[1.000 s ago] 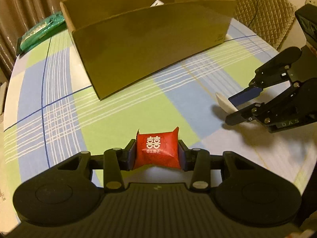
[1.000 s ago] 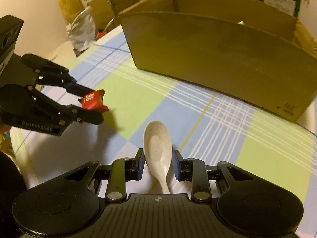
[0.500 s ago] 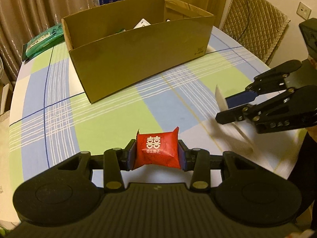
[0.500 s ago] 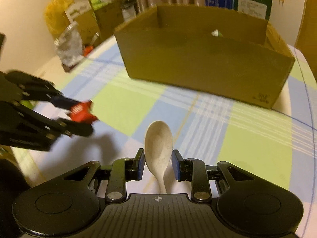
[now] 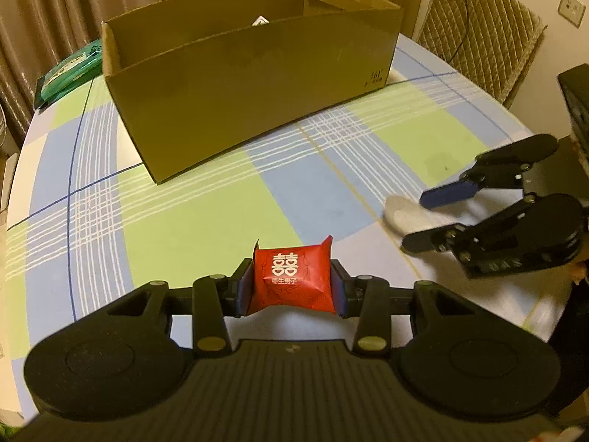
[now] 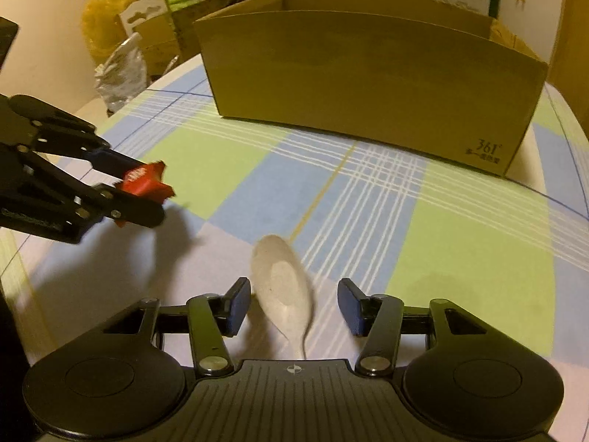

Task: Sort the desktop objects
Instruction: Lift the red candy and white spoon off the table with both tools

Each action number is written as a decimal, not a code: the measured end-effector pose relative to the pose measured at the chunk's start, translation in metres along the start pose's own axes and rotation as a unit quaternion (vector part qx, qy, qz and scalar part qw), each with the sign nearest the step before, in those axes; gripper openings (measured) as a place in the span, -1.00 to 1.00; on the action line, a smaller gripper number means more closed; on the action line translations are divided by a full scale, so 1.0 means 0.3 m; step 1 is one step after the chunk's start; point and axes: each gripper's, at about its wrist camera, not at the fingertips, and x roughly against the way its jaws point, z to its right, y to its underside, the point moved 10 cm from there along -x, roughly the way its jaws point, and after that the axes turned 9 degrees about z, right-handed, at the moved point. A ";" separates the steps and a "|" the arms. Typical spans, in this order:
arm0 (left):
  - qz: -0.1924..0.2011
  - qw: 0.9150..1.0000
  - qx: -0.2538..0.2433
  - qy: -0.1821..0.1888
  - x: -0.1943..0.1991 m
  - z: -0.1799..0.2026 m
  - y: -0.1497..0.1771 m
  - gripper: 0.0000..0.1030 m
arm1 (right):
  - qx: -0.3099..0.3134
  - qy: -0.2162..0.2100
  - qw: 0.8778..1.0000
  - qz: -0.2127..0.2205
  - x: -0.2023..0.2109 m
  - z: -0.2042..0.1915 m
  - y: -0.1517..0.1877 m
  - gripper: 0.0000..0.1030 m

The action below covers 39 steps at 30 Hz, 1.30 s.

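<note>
— Where do things stand with the sorting?

— Nearest to me, my left claw (image 5: 292, 287) is clamped on a small red foil-wrapped sweet packet (image 5: 291, 279), both blue pads pressed against its sides, and it hangs clear above the surface. My right claw (image 6: 293, 305) is opening at this moment: its pads have come apart from the pale off-white plastic spoon (image 6: 285, 287), which sits blurred between them, bowl forward, touching neither pad as far as I can tell. Whether it already rests on the checked blue, green and white tablecloth (image 6: 460, 258) or is slipping down to it, I cannot tell.

— So which step is this?

— I judge it the carry towards the open brown cardboard box (image 5: 254, 84), which stands well beyond both claws on the far part of the surface. The packet is secure; the spoon looks lost short of the box.

— And next?

— The left claw needs to travel forward and up over the box's near wall before letting go. The right claw needs to settle around the spoon's handle again and close firmly before it follows.
</note>
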 end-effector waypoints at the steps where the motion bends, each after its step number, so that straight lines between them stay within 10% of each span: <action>1: 0.000 1.000 -0.001 0.000 -0.008 0.002 0.003 -0.28 | 0.000 -0.005 1.000 0.003 -0.001 -0.001 -0.003 -0.03; 9: -0.003 1.000 -0.009 0.000 -0.057 0.011 0.026 -0.28 | 0.041 -0.004 0.999 0.011 -0.017 -0.029 -0.001 -0.04; 14: 0.004 1.000 -0.010 -0.006 -0.065 0.008 0.022 -0.28 | 0.059 0.002 0.998 0.015 -0.018 -0.047 0.005 -0.41; 39: 0.028 0.999 -0.015 -0.009 0.035 0.075 -0.049 -0.28 | -0.073 0.065 0.993 0.072 0.181 0.048 -0.126 -0.42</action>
